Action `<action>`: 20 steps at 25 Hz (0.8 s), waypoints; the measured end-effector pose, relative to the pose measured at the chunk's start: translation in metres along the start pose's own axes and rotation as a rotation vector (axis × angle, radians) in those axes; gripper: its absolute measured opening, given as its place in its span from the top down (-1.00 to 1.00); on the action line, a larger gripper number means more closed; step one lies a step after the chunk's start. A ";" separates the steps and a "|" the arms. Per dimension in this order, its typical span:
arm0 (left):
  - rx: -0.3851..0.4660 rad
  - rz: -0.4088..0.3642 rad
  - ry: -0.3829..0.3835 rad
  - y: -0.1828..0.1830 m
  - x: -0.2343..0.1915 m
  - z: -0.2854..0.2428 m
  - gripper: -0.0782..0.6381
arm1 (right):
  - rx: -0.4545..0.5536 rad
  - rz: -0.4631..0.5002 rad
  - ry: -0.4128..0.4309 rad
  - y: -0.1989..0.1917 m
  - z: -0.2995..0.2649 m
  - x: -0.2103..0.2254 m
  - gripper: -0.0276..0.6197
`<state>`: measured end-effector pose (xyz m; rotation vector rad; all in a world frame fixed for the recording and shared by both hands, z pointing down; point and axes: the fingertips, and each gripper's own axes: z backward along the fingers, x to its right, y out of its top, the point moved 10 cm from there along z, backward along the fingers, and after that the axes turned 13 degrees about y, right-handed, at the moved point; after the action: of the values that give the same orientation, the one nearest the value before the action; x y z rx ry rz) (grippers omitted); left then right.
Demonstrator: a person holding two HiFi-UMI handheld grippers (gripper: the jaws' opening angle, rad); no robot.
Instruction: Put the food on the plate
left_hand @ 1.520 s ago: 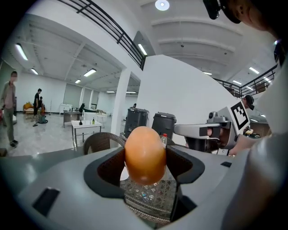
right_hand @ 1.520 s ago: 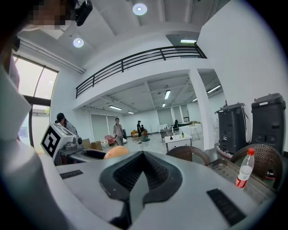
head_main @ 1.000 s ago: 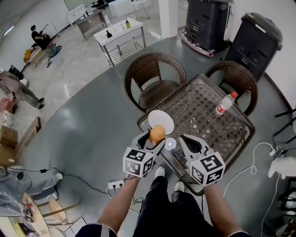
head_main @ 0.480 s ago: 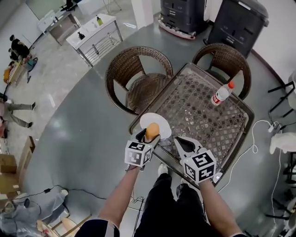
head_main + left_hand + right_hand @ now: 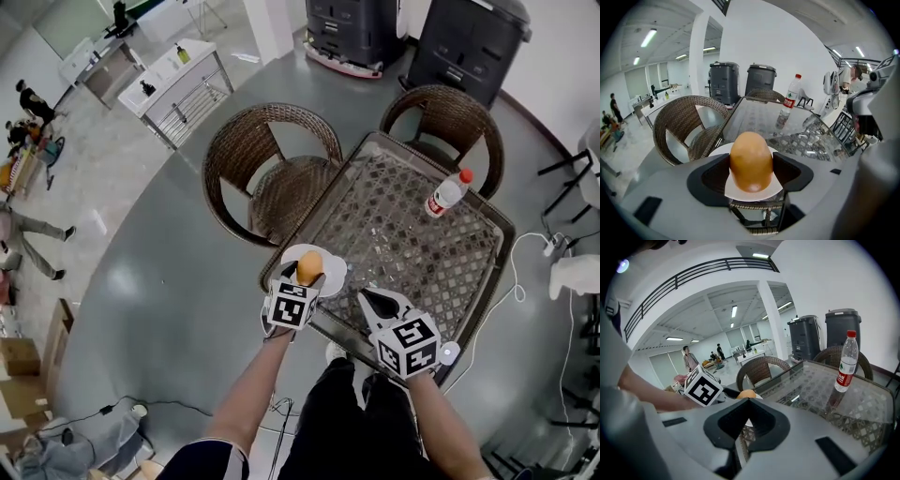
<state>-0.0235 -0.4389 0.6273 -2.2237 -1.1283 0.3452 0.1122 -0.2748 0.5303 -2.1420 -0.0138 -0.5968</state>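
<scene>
Food (image 5: 751, 161) sat squeezed in my left tool (image 5: 751, 172), just over the white plate (image 5: 335, 273) at the desk (image 5: 412, 234) corner, ready to drop there. My right tool (image 5: 371, 300) was closed, holding nothing.

1. A glossy grey floor (image 5: 159, 272) lies under a glass-topped wicker table (image 5: 412, 253).
2. Two brown wicker chairs (image 5: 272, 173) stand at the table's far edges.
3. Two dark bins (image 5: 352, 28) stand by a white wall (image 5: 787, 42).
4. Strip lights (image 5: 648, 37) glow overhead.
</scene>
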 end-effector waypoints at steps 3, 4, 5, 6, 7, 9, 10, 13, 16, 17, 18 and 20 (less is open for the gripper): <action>-0.017 -0.042 0.008 -0.001 0.001 -0.010 -0.05 | 0.003 -0.002 0.004 0.000 -0.003 0.001 0.90; -0.009 -0.052 0.010 0.000 0.002 -0.013 -0.05 | 0.004 -0.002 0.006 0.001 -0.004 0.001 0.90; 0.007 -0.064 0.013 0.002 0.003 -0.015 -0.05 | 0.004 -0.002 0.008 0.001 -0.004 0.002 0.90; 0.025 -0.078 0.015 0.004 0.004 -0.017 -0.05 | 0.005 -0.003 0.008 0.002 -0.003 0.002 0.90; 0.036 -0.091 0.018 0.006 0.005 -0.018 -0.05 | 0.006 -0.004 0.008 0.002 -0.003 0.003 0.90; 0.039 -0.109 0.021 0.008 0.008 -0.019 -0.05 | 0.006 -0.006 0.008 0.002 -0.003 0.005 0.90; 0.037 -0.113 0.024 0.009 0.010 -0.019 -0.05 | 0.006 -0.007 0.008 0.002 -0.003 0.005 0.90; 0.027 -0.130 0.038 0.008 0.015 -0.017 -0.05 | 0.008 -0.009 0.013 0.002 -0.002 0.006 0.90; 0.024 -0.162 0.040 0.007 0.017 -0.016 -0.05 | 0.009 -0.010 0.017 0.002 -0.001 0.006 0.90; 0.023 -0.166 0.035 0.007 0.018 -0.016 -0.05 | 0.010 -0.011 0.017 0.002 0.000 0.007 0.90; 0.017 -0.164 0.029 0.006 0.019 -0.016 -0.05 | 0.012 -0.012 0.017 0.002 0.001 0.008 0.90; 0.008 -0.158 0.018 0.005 0.021 -0.017 -0.05 | 0.016 -0.015 0.016 0.002 0.004 0.010 0.90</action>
<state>0.0005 -0.4307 0.6380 -2.1102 -1.2805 0.2628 0.1233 -0.2754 0.5311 -2.1235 -0.0255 -0.6202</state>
